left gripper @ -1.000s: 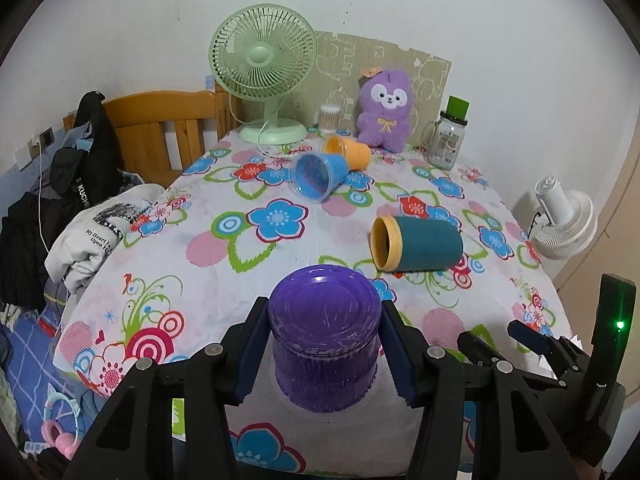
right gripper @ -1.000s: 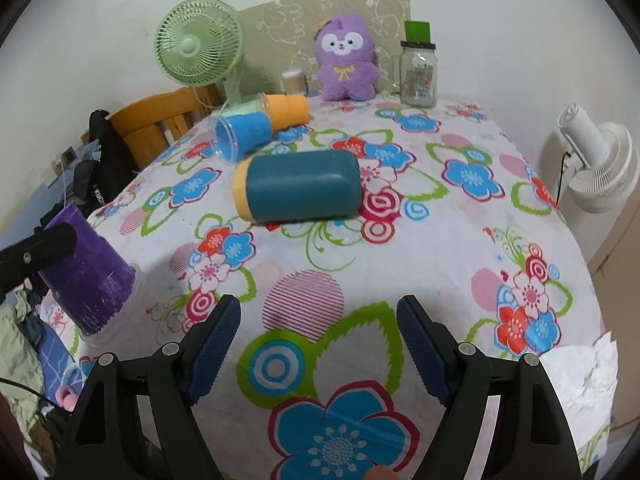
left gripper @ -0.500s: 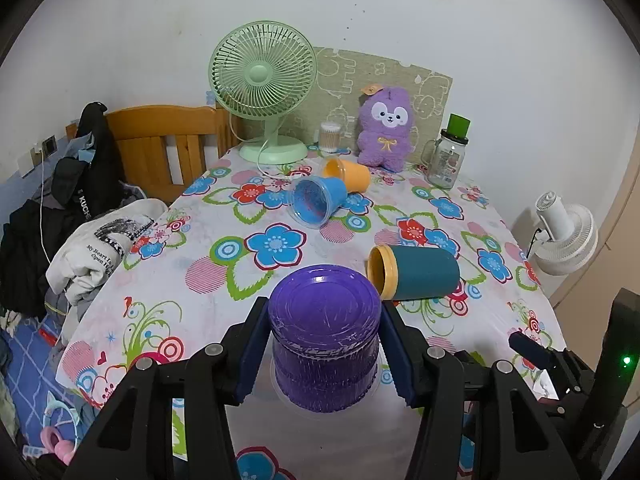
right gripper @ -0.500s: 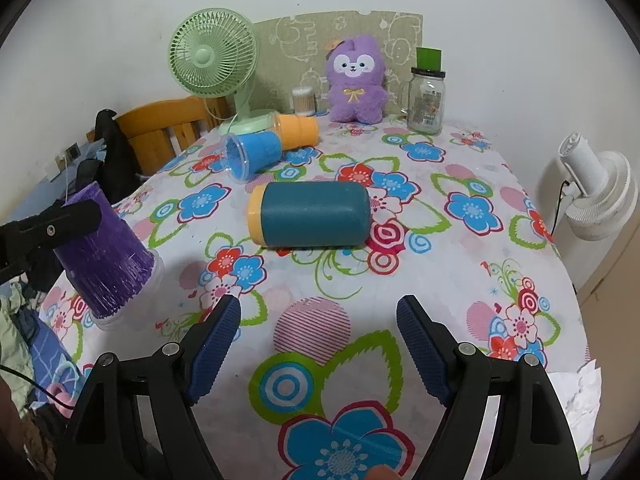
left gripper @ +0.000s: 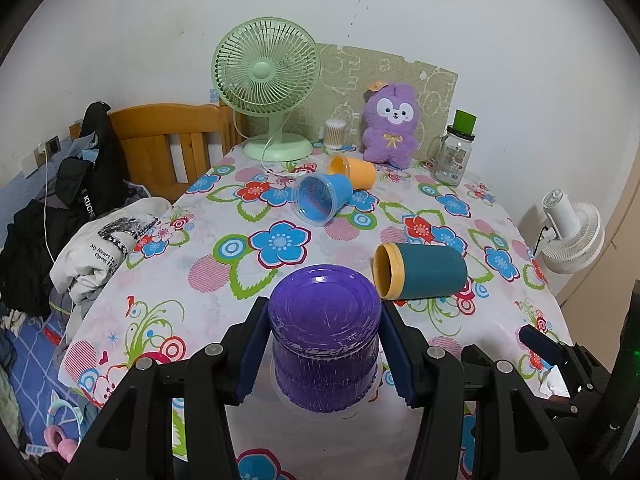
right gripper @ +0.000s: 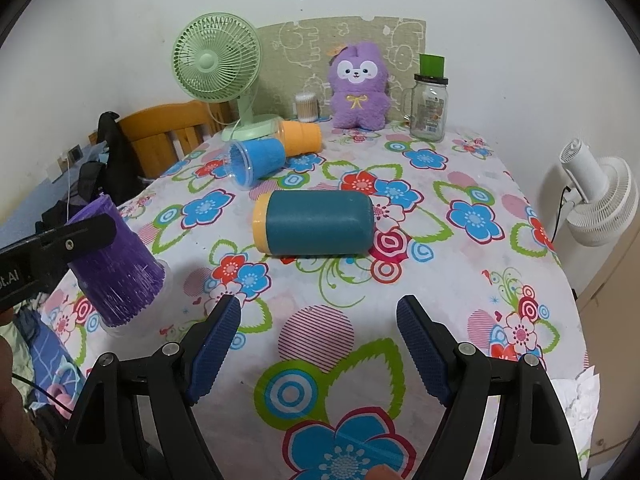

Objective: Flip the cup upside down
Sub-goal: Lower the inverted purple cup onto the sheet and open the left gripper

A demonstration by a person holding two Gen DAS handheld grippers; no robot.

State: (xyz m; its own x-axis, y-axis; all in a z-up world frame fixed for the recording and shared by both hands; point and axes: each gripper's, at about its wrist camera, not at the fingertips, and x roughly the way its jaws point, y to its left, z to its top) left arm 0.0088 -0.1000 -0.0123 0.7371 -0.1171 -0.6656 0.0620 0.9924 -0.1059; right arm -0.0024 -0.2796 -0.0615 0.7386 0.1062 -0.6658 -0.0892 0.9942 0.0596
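The left gripper (left gripper: 324,344) holds the purple cup (left gripper: 325,338) at the bottom centre of its own view, one blue pad pressed to each side of the wall. The cup is already bottom-up, its flat base facing the camera and its mouth turned down towards the flowered tablecloth (left gripper: 224,256). In the right wrist view the same cup (right gripper: 114,268) sits at the left edge of the frame, tilted, with its clear rim close to the cloth; whether it touches cannot be told. The right gripper (right gripper: 318,344) hangs at the bottom of its frame with jaws wide apart and nothing between them.

The cup looks like thin ribbed plastic, so it is probably very light and will give under pressure; a hard squeeze could buckle the wall. The ribs should keep it from slipping. The best hold seems to be mid-wall, where the pads are now, not the flimsy rim.

A teal cup (right gripper: 316,224) lies on its side mid-frame, with a blue cup (right gripper: 258,160) and an orange cup (right gripper: 302,136) tipped over above it
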